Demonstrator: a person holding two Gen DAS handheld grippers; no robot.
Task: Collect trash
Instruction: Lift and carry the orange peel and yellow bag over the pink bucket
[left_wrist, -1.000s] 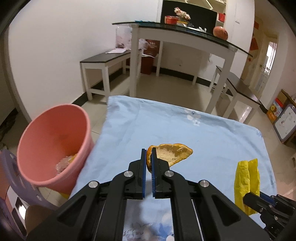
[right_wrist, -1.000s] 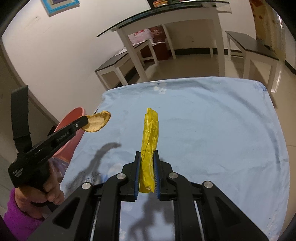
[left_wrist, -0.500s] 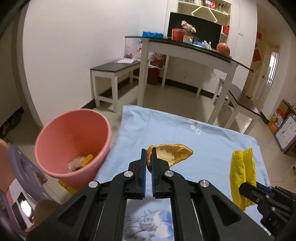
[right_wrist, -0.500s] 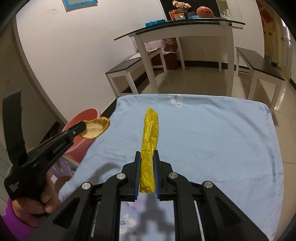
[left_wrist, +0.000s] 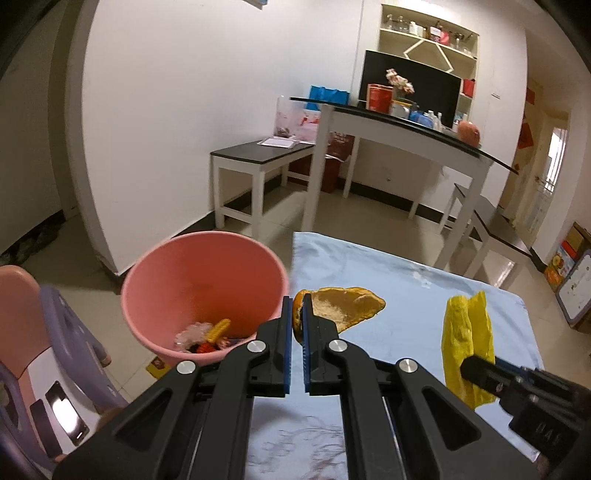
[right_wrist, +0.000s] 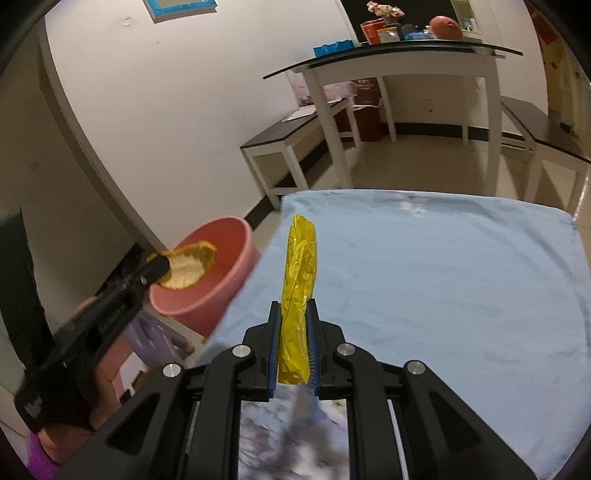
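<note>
My left gripper (left_wrist: 296, 306) is shut on an orange peel (left_wrist: 347, 306), pale inside and orange at the rim, held in the air just right of the pink bucket (left_wrist: 203, 291). In the right wrist view the left gripper (right_wrist: 162, 267) holds the peel (right_wrist: 188, 264) over the bucket's rim (right_wrist: 240, 229). My right gripper (right_wrist: 292, 314) is shut on a crumpled yellow plastic wrapper (right_wrist: 299, 266), lifted above the light blue cloth (right_wrist: 443, 280). The wrapper (left_wrist: 467, 332) also shows at the right of the left wrist view. Several bits of trash (left_wrist: 210, 334) lie in the bucket.
The bucket stands on the floor by the cloth-covered table's left edge (left_wrist: 295, 258). A purple and pink plastic stool (left_wrist: 55, 332) sits to its left. Behind are a white bench (left_wrist: 258, 155), a glass-topped table (left_wrist: 406, 125) and a second bench (left_wrist: 491, 221).
Both grippers have moved left and up with their loads. The peel now hangs at the bucket's rim, and the bucket's inside with its trash has come into view.
</note>
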